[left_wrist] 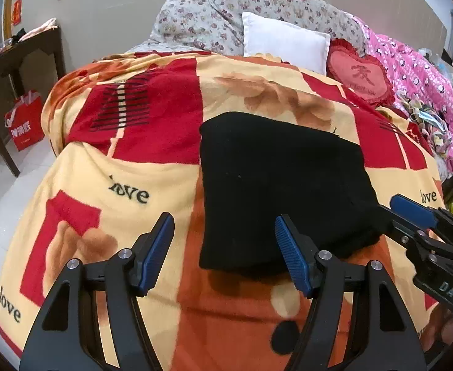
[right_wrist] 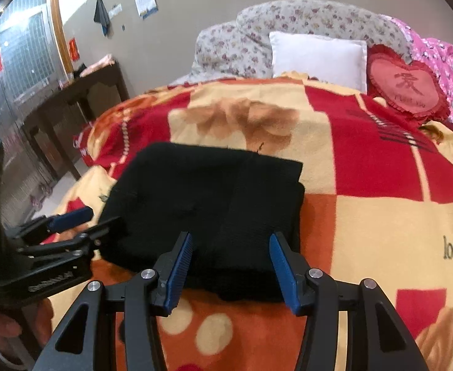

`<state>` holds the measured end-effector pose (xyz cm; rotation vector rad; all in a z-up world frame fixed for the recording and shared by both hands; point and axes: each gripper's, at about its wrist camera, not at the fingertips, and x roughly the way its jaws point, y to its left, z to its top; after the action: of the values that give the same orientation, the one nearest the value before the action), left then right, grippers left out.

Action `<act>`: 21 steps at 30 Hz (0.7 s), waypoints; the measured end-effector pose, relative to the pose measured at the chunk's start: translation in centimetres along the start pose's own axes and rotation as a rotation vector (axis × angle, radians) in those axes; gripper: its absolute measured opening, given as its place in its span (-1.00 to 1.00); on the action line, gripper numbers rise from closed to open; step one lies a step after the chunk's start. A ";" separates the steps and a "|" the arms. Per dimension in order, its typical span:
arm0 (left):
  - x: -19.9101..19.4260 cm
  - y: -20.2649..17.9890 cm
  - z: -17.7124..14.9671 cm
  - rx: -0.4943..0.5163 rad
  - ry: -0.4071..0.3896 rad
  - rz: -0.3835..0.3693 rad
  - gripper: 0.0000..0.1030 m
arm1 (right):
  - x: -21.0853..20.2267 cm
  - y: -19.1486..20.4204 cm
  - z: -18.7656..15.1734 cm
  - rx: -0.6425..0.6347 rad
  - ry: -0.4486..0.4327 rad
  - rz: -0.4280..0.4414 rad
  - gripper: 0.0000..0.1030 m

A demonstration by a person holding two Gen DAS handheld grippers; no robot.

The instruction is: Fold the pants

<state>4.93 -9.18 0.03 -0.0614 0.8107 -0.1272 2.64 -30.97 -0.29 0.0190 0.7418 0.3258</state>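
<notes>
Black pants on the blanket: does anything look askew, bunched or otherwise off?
Nothing stands out. The black pants lie folded in a compact stack on the blanket, with edges roughly aligned; neither gripper holds them.

You can't see how many layers the folded black pants (right_wrist: 201,204) hold, their near edge sits behind the right gripper's blue pads (right_wrist: 283,266), and the frame edge cuts off the pink quilt (left_wrist: 418,83).

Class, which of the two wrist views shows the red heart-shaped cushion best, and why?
The right wrist view: the heart cushion sits larger and whole, beside the white pillow. The left wrist view shows the same cushion smaller, nearer the picture's edge.
</notes>
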 end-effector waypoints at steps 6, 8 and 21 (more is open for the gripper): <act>-1.5 0.1 -0.9 -0.018 -0.030 0.017 0.32 | -2.1 0.3 -1.4 0.031 -0.011 0.013 -0.03; -2.1 0.1 -1.2 -0.021 -0.040 0.030 0.32 | -2.6 0.4 -1.6 0.035 -0.020 0.011 -0.03; -3.7 0.0 -1.6 -0.018 -0.073 0.068 0.32 | -2.7 1.1 -1.8 0.030 -0.020 -0.005 -0.01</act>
<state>1.30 -8.66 1.58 -0.0553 0.7403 -0.0529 -0.70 -30.89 0.33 0.0491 0.7271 0.3094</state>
